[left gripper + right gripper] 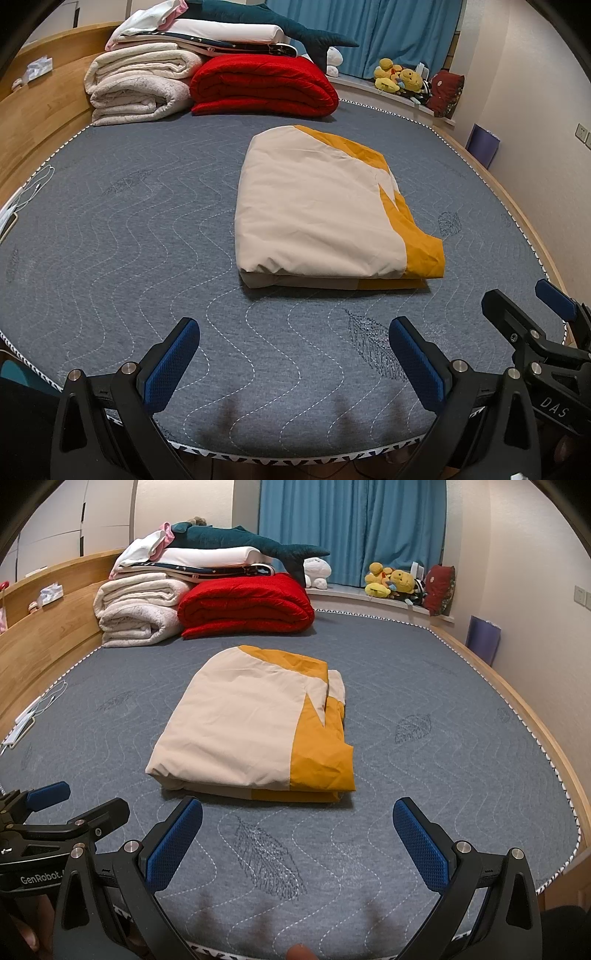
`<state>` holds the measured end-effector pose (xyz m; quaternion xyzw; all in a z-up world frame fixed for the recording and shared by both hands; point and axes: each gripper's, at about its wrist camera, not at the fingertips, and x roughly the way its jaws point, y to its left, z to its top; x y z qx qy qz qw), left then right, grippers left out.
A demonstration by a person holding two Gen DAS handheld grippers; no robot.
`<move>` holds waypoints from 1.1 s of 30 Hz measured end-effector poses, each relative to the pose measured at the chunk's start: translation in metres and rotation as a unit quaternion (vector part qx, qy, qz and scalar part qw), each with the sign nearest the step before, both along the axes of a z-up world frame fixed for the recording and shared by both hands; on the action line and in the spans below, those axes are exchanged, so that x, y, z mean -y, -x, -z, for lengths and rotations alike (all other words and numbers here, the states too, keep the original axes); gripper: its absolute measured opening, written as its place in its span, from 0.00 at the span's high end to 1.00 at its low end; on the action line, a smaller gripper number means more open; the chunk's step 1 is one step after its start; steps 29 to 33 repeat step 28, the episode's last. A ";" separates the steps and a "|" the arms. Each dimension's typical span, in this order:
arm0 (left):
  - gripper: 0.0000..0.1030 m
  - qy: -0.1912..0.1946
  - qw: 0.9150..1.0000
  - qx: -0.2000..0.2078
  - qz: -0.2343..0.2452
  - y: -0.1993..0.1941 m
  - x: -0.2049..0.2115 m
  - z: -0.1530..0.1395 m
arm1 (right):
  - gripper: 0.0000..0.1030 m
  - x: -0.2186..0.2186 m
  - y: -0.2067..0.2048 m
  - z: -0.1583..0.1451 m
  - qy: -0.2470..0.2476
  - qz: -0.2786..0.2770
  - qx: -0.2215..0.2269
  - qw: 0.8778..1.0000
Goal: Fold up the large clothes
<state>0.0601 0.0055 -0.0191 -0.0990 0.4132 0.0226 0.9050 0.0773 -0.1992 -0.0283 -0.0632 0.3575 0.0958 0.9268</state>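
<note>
The cream-and-yellow garment (325, 210) lay folded mid-bed on the grey mattress (129, 258). The left gripper (293, 356) and the right gripper (297, 836) hovered short of it, jaws wide, holding nothing.

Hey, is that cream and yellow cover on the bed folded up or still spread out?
Folded. The cream and yellow cover lies as a compact rectangle on the mattress, stacked layers showing along its near edge. Neither gripper touches it.
</note>
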 end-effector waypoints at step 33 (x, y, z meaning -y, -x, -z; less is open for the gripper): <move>0.01 -0.001 1.000 0.001 0.001 -0.002 -0.001 -0.001 | 0.00 0.001 0.000 0.000 0.001 0.000 0.000 1.000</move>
